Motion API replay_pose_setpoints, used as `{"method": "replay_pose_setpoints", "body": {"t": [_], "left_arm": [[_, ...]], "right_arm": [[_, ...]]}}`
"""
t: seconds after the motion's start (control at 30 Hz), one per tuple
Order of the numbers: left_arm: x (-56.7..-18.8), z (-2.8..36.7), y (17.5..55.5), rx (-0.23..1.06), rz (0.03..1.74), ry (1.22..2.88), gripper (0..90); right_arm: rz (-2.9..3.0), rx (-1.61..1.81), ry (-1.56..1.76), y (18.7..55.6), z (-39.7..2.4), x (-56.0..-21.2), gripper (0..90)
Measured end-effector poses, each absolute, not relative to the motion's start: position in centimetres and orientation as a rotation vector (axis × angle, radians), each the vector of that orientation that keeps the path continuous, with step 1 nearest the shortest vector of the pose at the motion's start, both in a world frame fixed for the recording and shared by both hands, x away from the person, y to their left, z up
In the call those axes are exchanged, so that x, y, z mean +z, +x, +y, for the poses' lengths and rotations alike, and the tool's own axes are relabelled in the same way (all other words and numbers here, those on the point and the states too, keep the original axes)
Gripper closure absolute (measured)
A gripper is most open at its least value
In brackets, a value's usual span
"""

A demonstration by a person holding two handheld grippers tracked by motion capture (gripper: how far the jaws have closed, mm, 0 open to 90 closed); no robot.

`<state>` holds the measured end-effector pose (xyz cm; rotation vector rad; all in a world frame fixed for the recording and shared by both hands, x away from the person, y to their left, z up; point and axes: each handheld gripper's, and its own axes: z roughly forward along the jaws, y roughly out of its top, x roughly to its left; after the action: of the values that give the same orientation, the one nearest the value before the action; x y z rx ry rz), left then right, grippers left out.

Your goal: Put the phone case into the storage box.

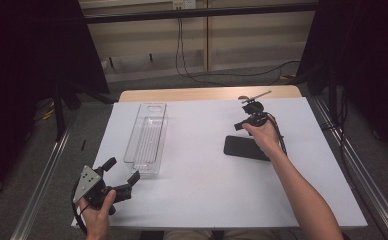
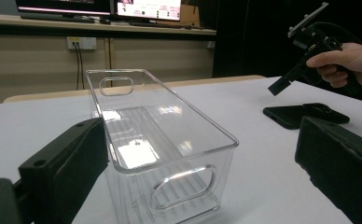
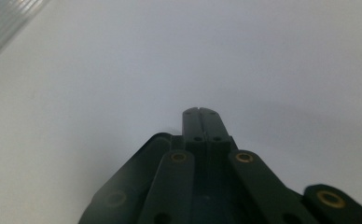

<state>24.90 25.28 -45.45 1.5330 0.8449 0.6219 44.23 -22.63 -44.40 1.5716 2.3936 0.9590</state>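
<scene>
At the left of the high view, the left gripper [image 1: 123, 173] is hovering near the table's front edge with its jaws spread wide and nothing between them, aiming at the near end of the clear bin [image 1: 147, 137]. In the left gripper view that bin [image 2: 160, 140] is sitting upright just ahead of the two black jaws, between them in line of sight but not touched by either. It is looking empty: only its ribbed floor and handle cut-outs are showing through the walls.

Moving right across the white table [image 1: 202, 170], the black phone [image 1: 245, 147] is lying flat on the sheet, well apart from the bin. The right gripper [image 1: 238, 126] is hanging just above and beyond the phone's far end, tilted down toward the table, with the person's hand partly covering the phone's right edge. In the right gripper view its jaws are pressed together, clenched on nothing, with bare white surface beneath them.

Judging from how things lie, the work is only beginning: the phone is not yet grasped, and the bin is waiting unfilled. If the phone is meant for the bin, almost everything is remaining: the right jaws are needing to part, take the phone and carry it leftward, while the left gripper may be getting ready to steady the bin
</scene>
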Motion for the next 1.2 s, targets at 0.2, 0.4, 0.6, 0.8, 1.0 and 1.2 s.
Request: {"method": "replay_pose_setpoints", "body": {"t": [0.2, 0.4, 0.6, 0.8, 1.0, 1.2], "left_arm": [[-45.5, 25.3, 24.8, 0.620, 0.851, 1.525, 2.7], [-45.4, 25.3, 24.9, 0.622, 0.841, 1.529, 2.7], [-45.5, 25.3, 24.9, 0.612, 0.838, 1.533, 2.7], [-45.5, 25.4, 24.9, 0.615, 0.845, 1.524, 2.7], [-45.5, 25.3, 24.9, 0.620, 0.843, 1.526, 2.6], [-45.5, 25.2, 25.2, 0.631, 0.853, 1.530, 2.6]], "right_arm": [[2.428, 0.871, 1.586, 45.0, -21.7, -44.9, 90.0], [2.433, 0.837, 1.577, 45.3, -20.9, -45.4, 90.0], [2.432, 0.819, 1.579, 45.5, -20.7, -46.1, 90.0], [2.457, 0.794, 1.588, 45.5, -20.1, -46.8, 90.0], [2.474, 0.794, 1.556, 45.1, -19.9, -46.8, 90.0], [2.497, 0.783, 1.546, 44.3, -19.3, -46.7, 90.0]]}}
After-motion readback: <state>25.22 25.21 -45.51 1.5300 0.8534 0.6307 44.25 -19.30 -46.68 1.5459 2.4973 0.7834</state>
